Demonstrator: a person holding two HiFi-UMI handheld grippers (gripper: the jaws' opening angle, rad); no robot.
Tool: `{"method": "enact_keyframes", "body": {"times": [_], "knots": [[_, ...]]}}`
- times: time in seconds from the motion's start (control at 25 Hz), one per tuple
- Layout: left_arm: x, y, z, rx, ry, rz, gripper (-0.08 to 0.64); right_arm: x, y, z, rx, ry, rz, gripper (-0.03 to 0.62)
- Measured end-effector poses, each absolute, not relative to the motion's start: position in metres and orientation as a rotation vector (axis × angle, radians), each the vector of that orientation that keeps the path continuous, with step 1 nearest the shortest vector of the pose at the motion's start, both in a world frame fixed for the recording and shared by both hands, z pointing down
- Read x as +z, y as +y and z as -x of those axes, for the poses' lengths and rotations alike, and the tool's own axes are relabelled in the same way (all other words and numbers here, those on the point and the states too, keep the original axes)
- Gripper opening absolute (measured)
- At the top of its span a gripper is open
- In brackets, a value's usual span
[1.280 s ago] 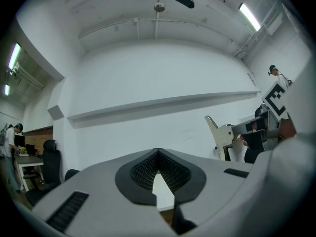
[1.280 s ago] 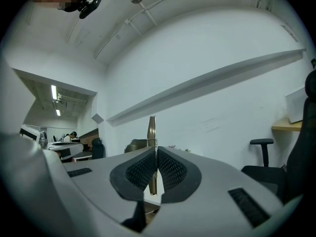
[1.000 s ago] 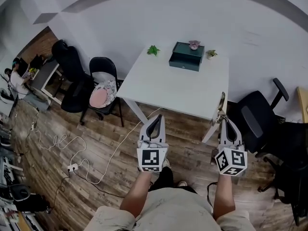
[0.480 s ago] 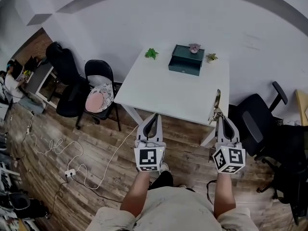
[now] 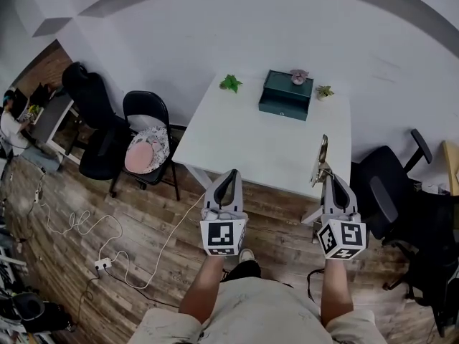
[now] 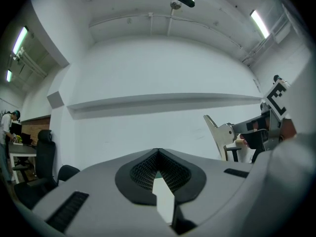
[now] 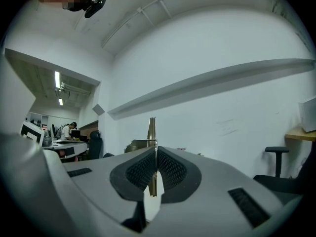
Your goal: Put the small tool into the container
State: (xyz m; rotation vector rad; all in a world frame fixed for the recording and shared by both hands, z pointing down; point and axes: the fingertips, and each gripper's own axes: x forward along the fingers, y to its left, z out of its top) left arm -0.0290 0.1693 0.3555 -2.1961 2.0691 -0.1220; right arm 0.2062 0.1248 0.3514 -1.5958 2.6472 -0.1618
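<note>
Overall level: bright and even indoor light in all three views.
Source: ceiling tube lights (image 6: 260, 23) at the upper right and far left of the left gripper view; a lit strip (image 7: 57, 79) far left in the right gripper view.
Shadows: soft, with a grey band under the wall ledge (image 6: 163, 102).
Glare: the white table (image 5: 258, 138) is nearly washed out.
Distortion: strong fisheye, straight lines bow; black corners in both gripper views.
Focus: left gripper (image 6: 158, 152) and right gripper (image 7: 154, 149) slightly soft near the lens; small tool (image 7: 152, 127) fairly crisp.
</note>
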Motion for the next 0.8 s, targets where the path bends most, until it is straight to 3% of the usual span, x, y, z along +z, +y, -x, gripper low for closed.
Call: {"method": "enact_keyframes", "body": {"times": [0.8], "knots": [[0.375,0.099,0.119,-0.134,2.042,2.309,0.005,0.358,0.062,-0.119,-0.168,2.667,1.709,0.020]]}}
